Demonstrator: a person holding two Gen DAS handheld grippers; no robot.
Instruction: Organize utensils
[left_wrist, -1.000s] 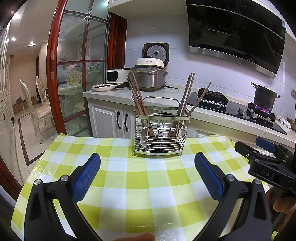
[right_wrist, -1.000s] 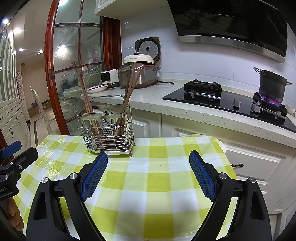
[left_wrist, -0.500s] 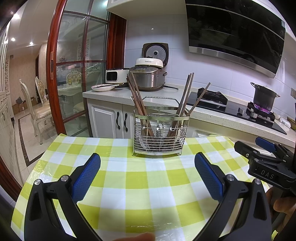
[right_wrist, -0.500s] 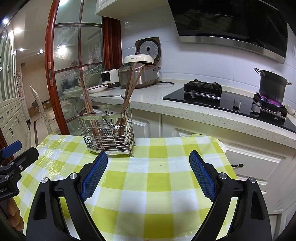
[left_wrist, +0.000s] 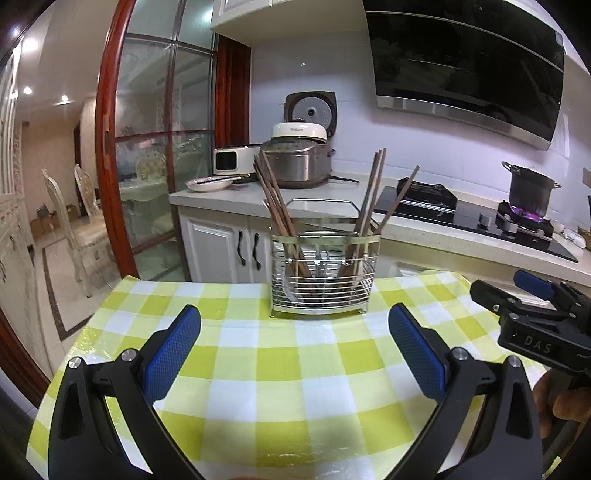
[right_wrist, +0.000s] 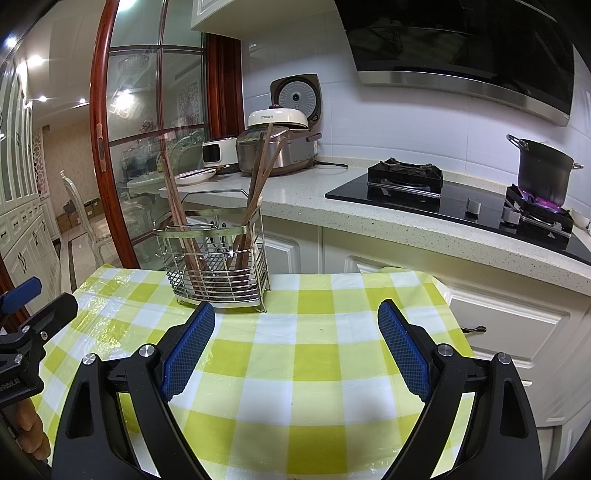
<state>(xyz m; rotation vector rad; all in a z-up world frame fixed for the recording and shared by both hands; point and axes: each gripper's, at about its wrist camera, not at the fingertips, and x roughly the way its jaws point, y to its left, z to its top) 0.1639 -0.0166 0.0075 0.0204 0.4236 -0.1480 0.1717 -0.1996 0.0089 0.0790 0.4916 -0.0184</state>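
Observation:
A wire utensil basket (left_wrist: 322, 275) stands at the far edge of the table with the green-and-white checked cloth (left_wrist: 295, 373). Several brown wooden chopsticks (left_wrist: 275, 206) lean in its left side and several more (left_wrist: 373, 192) in its right side. The basket (right_wrist: 218, 269) and chopsticks (right_wrist: 258, 177) also show in the right wrist view. My left gripper (left_wrist: 294, 325) is open and empty, low over the cloth in front of the basket. My right gripper (right_wrist: 296, 321) is open and empty, in front and right of the basket. Each gripper shows at the edge of the other's view.
Behind the table runs a white counter (left_wrist: 424, 225) with a rice cooker (left_wrist: 297, 162), a plate (left_wrist: 208, 182) and a hob (right_wrist: 461, 206). A pot (right_wrist: 543, 173) sits over a lit burner. A glass door with a red frame (left_wrist: 110, 147) stands at the left.

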